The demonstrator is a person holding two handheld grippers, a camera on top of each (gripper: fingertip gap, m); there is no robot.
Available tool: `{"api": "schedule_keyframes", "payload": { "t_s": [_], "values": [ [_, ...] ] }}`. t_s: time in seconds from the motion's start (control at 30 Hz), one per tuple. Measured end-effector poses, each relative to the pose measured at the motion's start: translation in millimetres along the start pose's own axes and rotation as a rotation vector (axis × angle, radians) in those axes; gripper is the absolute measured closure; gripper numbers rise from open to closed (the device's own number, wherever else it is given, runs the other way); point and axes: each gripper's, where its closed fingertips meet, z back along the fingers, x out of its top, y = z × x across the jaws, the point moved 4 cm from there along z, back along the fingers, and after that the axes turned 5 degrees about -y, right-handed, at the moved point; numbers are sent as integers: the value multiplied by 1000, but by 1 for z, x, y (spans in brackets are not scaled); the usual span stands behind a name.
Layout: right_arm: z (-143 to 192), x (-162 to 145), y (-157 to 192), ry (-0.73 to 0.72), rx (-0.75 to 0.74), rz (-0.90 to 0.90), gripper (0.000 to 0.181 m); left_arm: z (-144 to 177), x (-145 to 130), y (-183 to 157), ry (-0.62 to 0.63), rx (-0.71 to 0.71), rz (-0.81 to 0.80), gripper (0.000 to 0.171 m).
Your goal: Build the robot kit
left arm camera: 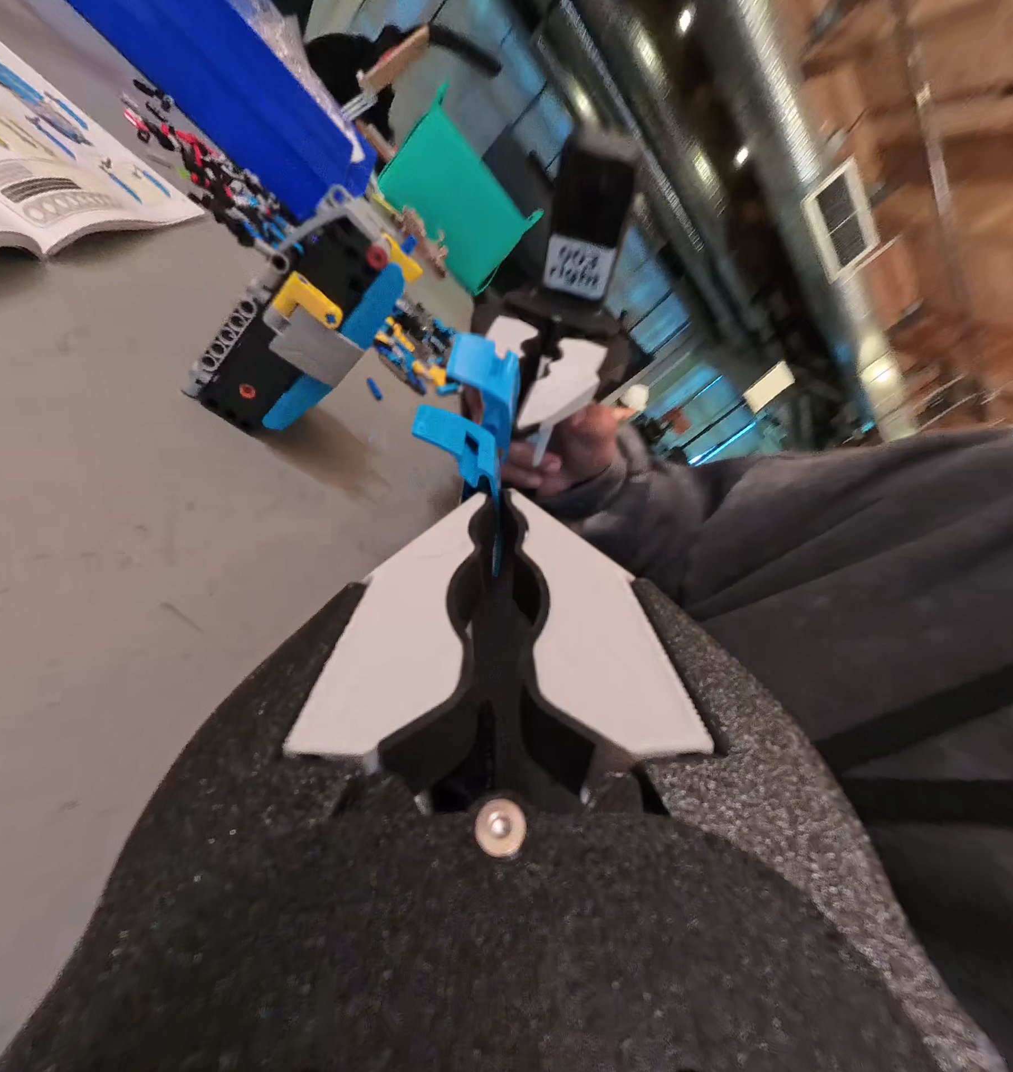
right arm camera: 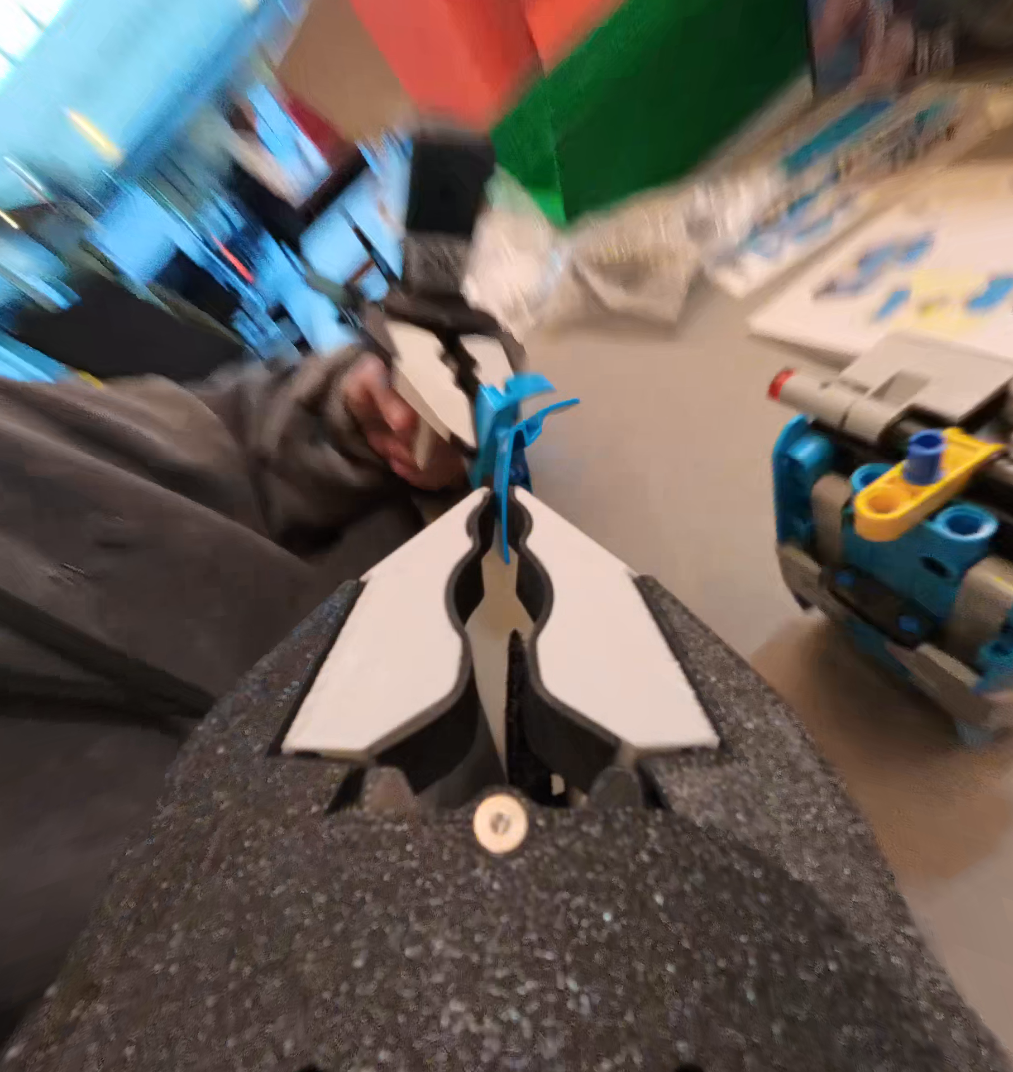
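Note:
My left gripper point(left arm camera: 499, 494) is shut on a thin blue plastic panel piece point(left arm camera: 455, 438), held in the air above the grey table point(left arm camera: 115, 522). My right gripper point(right arm camera: 501, 493) is shut on a second blue panel piece point(right arm camera: 507, 522). The two grippers face each other tip to tip, and the two blue pieces meet or overlap between them. The right gripper point(left arm camera: 521, 400) shows beyond the pieces in the left wrist view, and the left gripper point(right arm camera: 474, 406) shows in the right wrist view. A partly built brick model point(left arm camera: 295, 325), black, grey, blue and yellow, stands on the table nearby point(right arm camera: 910, 551).
An open instruction booklet point(left arm camera: 57, 174) lies at the table's far side. A blue bin point(left arm camera: 231, 87), a green bin point(left arm camera: 452, 191) and a red bin point(right arm camera: 452, 52) stand behind the model. Loose small parts point(left arm camera: 220, 174) lie beside them. A person's hand point(left arm camera: 574, 446) and dark sleeve hold the right gripper. One gripper's finger ends stand about 4 centimetres off the other's.

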Motion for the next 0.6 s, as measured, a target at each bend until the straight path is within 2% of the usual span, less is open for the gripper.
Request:
{"api": "schedule_keyframes", "payload": {
  "t_s": [0.1, 0.13, 0.27, 0.6],
  "values": [
    [-2, 6, -3, -201, 114, -111, 181, 3, 6, -2, -42, -65, 52, 171],
    [-6, 5, -6, -221, 114, -143, 181, 3, 7, -3, -50, -74, 54, 171],
    [-12, 7, -4, -224, 114, -127, 181, 1, 6, -1, -54, -69, 61, 171],
    [-14, 3, -10, -223, 163, -233, 181, 3, 8, 3, -82, -30, 43, 171]
  ]
}}
